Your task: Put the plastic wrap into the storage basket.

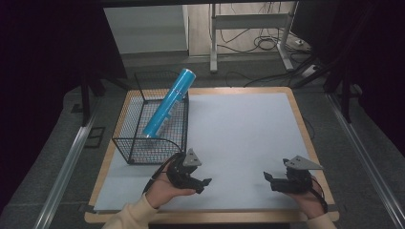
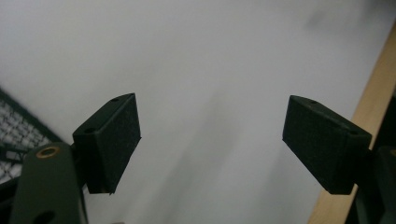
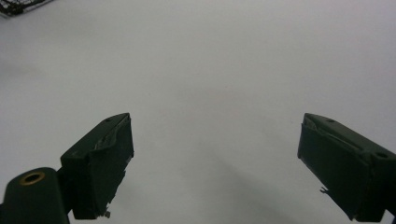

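Left gripper (image 1: 206,182): jaws spread wide, nothing between them, hovering over the white mat (image 1: 248,138) just in front of the basket (image 1: 138,143). Right gripper (image 1: 267,177): likewise spread wide and empty, well apart at the mat's right. Blue tube (image 1: 168,103): leans tilted inside the wire basket, top end above the far rim; bottom end blurred behind mesh.

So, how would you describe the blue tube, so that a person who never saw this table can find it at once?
Start at the white-covered wooden table and go to the black wire mesh basket at its left side. The bright blue plastic tube leans slanted inside it, with its upper end rising past the far rim. It is the one coloured thing there.
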The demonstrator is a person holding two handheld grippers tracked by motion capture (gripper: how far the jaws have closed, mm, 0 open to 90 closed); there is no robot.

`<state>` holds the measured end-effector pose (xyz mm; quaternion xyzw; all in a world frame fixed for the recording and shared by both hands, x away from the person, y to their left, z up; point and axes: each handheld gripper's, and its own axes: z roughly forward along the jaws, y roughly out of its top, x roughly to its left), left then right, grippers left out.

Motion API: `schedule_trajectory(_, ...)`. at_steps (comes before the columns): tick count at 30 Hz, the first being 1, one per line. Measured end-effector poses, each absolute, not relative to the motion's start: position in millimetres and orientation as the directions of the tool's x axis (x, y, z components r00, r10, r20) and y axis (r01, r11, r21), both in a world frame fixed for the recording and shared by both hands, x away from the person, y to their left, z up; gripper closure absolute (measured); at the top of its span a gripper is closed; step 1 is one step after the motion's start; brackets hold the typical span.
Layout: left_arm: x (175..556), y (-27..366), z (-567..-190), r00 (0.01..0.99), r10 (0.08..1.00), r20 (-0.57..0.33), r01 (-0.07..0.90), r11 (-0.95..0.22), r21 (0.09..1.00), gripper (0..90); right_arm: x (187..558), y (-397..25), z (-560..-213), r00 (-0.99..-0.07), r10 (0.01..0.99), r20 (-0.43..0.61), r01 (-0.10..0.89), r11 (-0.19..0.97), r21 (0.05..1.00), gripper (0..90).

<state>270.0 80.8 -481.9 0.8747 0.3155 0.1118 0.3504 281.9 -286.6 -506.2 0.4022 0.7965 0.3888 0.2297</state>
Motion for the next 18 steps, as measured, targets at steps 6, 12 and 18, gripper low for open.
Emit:
schedule_trajectory(6,276,88,-492,0.746,0.665,-0.04,0.512,-0.534,0.673,19.0,284,-286,-506,-0.577,0.814,-0.061,0.453,0.381,0.806,10.6)
schedule_trajectory(12,278,89,-497,0.739,0.673,-0.039,0.522,-0.534,0.665,18.7,281,-287,-504,-0.594,0.8,-0.082,0.415,0.392,0.821,10.6)
schedule_trajectory(18,274,91,-497,0.742,0.67,-0.03,0.515,-0.541,0.664,18.3,280,-285,-504,-0.599,0.796,-0.087,0.405,0.395,0.825,10.5)
